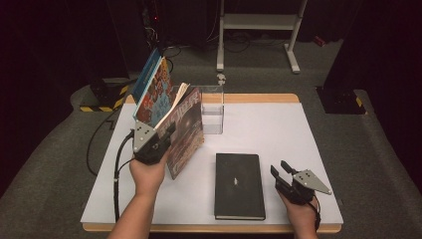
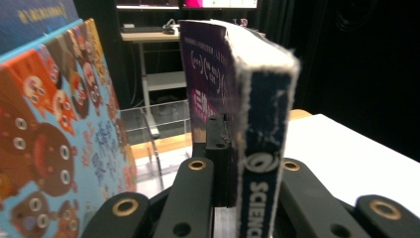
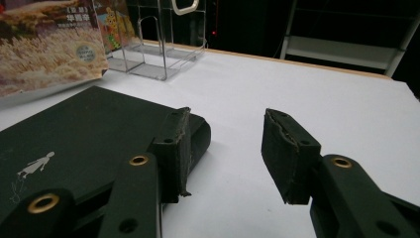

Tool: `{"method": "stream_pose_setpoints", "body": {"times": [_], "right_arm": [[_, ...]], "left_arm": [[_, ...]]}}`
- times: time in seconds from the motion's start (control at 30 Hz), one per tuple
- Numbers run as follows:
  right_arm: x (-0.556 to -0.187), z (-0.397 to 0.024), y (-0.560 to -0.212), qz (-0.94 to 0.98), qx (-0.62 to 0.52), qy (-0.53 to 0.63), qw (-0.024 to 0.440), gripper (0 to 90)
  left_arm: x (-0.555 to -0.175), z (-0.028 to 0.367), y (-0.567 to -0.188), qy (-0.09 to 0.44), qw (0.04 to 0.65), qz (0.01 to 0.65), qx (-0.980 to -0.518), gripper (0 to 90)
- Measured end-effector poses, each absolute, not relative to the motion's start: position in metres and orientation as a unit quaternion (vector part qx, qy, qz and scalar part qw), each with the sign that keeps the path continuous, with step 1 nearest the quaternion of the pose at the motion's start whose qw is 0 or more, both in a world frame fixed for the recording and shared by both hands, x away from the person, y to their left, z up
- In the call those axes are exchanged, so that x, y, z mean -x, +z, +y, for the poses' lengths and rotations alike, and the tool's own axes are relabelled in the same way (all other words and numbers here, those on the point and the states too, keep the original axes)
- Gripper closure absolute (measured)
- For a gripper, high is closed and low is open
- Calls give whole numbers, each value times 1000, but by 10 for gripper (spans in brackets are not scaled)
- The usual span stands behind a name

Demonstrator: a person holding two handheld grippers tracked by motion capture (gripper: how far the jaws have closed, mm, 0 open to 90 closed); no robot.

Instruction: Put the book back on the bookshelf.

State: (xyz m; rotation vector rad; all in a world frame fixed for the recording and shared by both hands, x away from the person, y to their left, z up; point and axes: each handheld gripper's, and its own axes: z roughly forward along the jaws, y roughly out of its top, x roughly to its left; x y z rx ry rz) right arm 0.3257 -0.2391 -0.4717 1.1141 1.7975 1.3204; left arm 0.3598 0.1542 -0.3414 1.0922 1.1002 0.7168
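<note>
Oddly, acrylic bin (image 1: 212,113) (w/o books)

- dark room, black walls and curtains around
- grey carpet floor (image 1: 323,64)
- white metal stand (image 1: 259,22) behind the table
- black-and-yellow striped floor blocks (image 1: 102,97) left and right
- cables on the floor (image 1: 97,134)
</note>
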Motion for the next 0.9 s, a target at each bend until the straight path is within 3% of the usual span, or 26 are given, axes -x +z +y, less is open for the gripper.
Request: {"method": "stream_pose_setpoints", "body": {"times": [0.9], "right_arm": [[-342,-242,-472,686,-433,506,292,554]], "left_arm": [[-385,154,-343,365,643,501,-449,839]]}}
